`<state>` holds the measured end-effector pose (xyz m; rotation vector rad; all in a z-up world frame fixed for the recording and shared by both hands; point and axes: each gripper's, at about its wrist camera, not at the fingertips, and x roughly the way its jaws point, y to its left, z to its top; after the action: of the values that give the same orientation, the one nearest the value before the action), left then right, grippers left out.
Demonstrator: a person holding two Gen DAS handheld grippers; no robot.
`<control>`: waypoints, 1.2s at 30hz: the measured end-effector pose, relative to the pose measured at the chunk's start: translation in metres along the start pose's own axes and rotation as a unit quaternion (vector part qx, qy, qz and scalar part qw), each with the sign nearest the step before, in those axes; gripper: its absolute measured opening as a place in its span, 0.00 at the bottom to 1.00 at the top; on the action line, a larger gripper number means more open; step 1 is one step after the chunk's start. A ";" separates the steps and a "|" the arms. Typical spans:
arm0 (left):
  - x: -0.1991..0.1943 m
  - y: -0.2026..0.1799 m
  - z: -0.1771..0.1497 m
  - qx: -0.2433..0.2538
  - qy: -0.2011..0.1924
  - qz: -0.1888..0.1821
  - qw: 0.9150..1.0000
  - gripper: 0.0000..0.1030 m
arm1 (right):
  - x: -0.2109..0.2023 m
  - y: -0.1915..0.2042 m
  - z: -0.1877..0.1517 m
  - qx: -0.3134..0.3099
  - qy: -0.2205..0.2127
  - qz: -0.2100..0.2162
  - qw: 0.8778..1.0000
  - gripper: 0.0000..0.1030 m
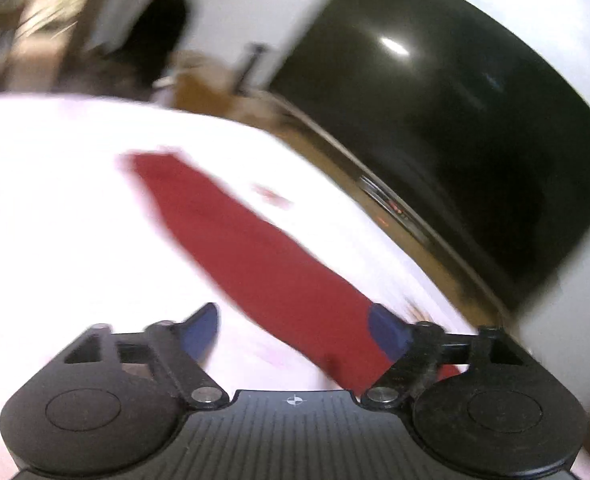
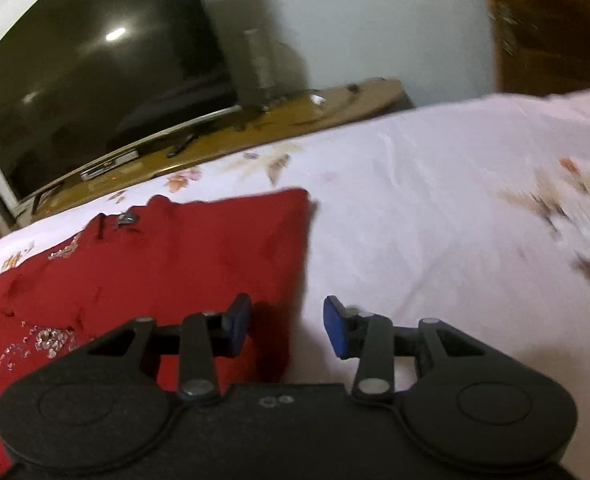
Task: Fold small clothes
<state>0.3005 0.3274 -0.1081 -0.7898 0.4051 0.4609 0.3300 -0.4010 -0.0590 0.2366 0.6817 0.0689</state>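
Observation:
A small red garment (image 2: 167,256) with sequin trim lies flat on a white floral bedsheet (image 2: 435,184). My right gripper (image 2: 287,328) is open and empty, low over the garment's right edge, its left finger over the red cloth and its right finger over the sheet. In the blurred left wrist view the garment (image 1: 255,248) runs as a long red strip from the middle down toward my left gripper (image 1: 295,332). That gripper is open, and the cloth passes by its right finger (image 1: 387,332); nothing is clamped.
A large dark TV (image 2: 95,80) stands on a wooden cabinet (image 2: 295,116) just beyond the bed's far edge; it also shows in the left wrist view (image 1: 435,128). A remote and small items lie on the cabinet. A wooden door (image 2: 551,20) is at the right.

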 end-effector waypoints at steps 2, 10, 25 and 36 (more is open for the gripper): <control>0.010 0.036 0.018 -0.060 0.004 0.004 0.998 0.62 | -0.011 0.000 -0.006 0.020 -0.001 -0.009 1.000 0.39; 0.056 0.067 0.060 -0.082 0.020 -0.021 0.996 0.60 | -0.038 0.034 -0.014 0.038 -0.015 -0.024 0.999 0.39; 0.050 0.023 0.071 0.003 0.000 -0.012 1.000 0.03 | -0.069 0.049 -0.010 0.052 -0.045 -0.031 0.997 0.39; 0.019 -0.271 -0.098 0.258 0.085 -0.232 0.934 0.03 | -0.073 0.025 -0.018 0.081 -0.050 -0.015 0.995 0.39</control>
<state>0.4446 0.0917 -0.0235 -0.3876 0.4585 -0.1614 0.2619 -0.3832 -0.0214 0.3835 0.5909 -0.0277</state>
